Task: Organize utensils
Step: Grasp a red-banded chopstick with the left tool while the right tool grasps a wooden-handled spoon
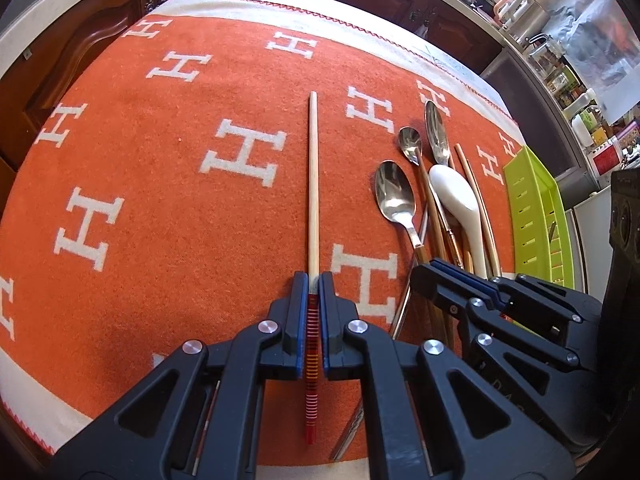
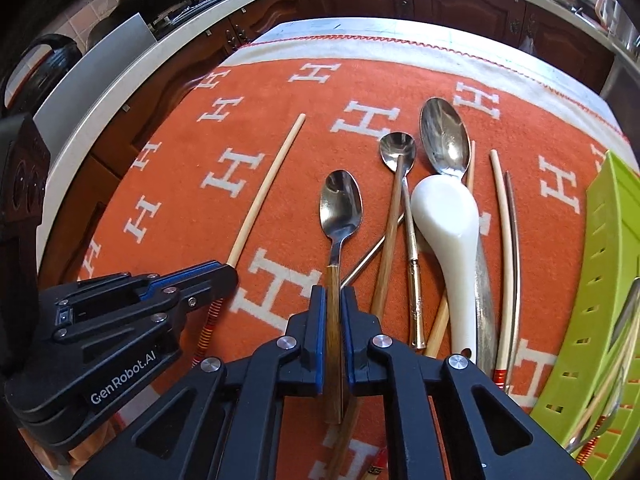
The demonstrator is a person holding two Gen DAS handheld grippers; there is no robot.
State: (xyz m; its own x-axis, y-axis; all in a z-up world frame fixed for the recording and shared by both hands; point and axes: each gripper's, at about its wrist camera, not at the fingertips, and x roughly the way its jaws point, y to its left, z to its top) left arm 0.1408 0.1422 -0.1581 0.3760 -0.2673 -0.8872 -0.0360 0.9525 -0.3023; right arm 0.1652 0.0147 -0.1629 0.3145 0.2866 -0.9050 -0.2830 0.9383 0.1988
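Orange cloth (image 1: 160, 208) | left hand-held gripper (image 1: 314, 280) clamps chopstick (image 1: 313, 184) | right (image 2: 335, 292) clamps spoon (image 2: 340, 208)

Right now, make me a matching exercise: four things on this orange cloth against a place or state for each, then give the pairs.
1. pale wooden chopstick with red-striped end
2. steel spoon with wooden handle
3. white ceramic soup spoon
4. lime-green plastic tray

A. at the cloth's right edge
B. clamped in the right gripper
C. lying free among the pile
D. clamped in the left gripper

Pairs: 1-D, 2-B, 3-C, 4-A
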